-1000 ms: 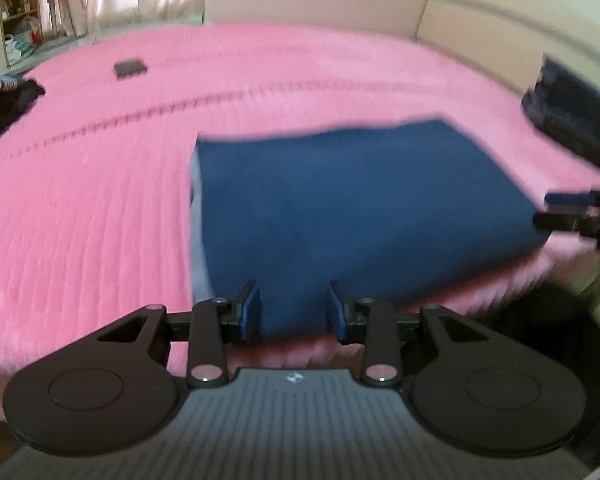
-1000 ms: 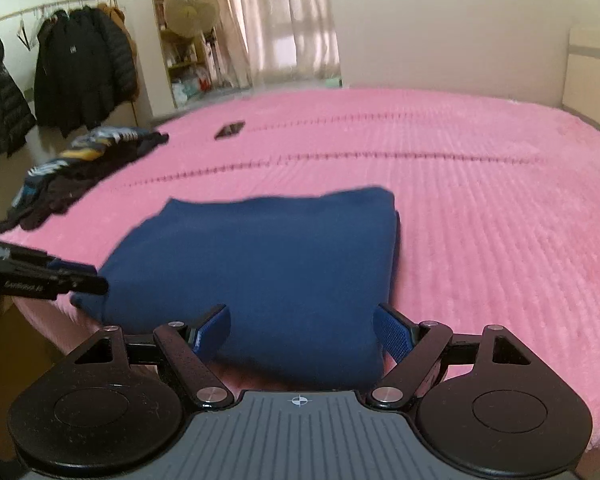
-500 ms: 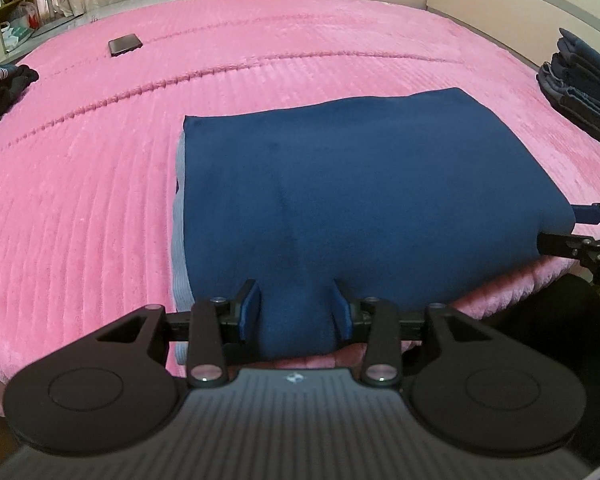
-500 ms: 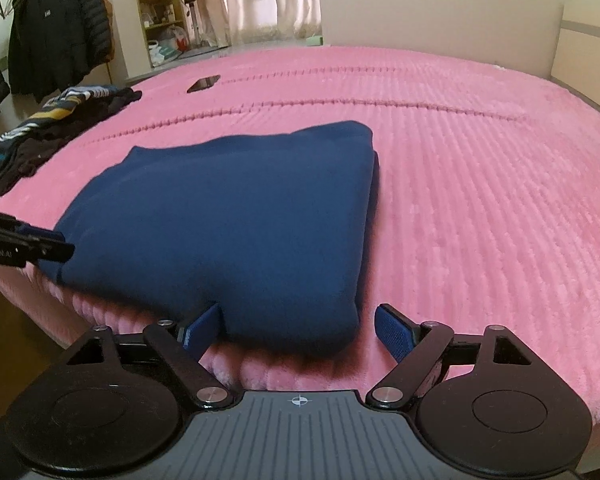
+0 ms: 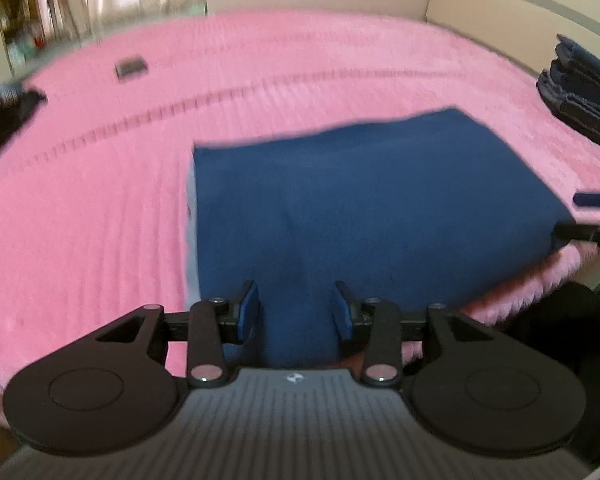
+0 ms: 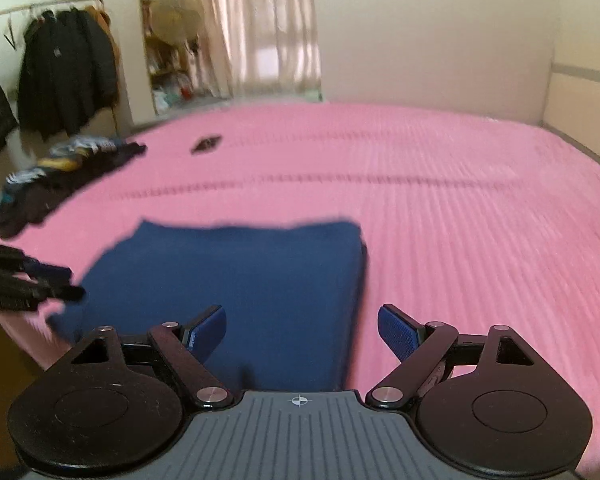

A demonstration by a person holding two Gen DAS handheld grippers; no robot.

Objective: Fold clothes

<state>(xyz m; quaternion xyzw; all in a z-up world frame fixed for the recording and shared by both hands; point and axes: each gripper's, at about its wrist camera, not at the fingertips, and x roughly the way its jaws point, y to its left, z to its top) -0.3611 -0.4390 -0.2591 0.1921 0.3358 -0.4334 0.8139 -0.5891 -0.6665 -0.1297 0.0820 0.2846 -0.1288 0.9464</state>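
A folded dark blue garment (image 5: 364, 208) lies on the pink bedspread (image 5: 84, 216), near the bed's front edge. My left gripper (image 5: 296, 312) holds its near edge: the fabric bunches up between the two narrowly set blue pads, so it is shut on it. In the right wrist view the same blue garment (image 6: 236, 280) reaches down between the widely spread fingers of my right gripper (image 6: 302, 330), which is open. The left gripper (image 6: 56, 282) shows at the garment's left corner, the right gripper (image 5: 584, 216) at its right corner. Both views are blurred.
A stack of folded dark clothes (image 5: 584, 92) sits at the bed's right side. A pile of dark and striped clothes (image 6: 48, 184) lies at the left edge, a small dark flat object (image 6: 206, 144) farther back. Coats (image 6: 64, 84) hang on a rack.
Both cameras have pulled back and tilted up from the garment, which now looks smaller and farther away. The left pads stay on the fabric and the right fingers stay spread.
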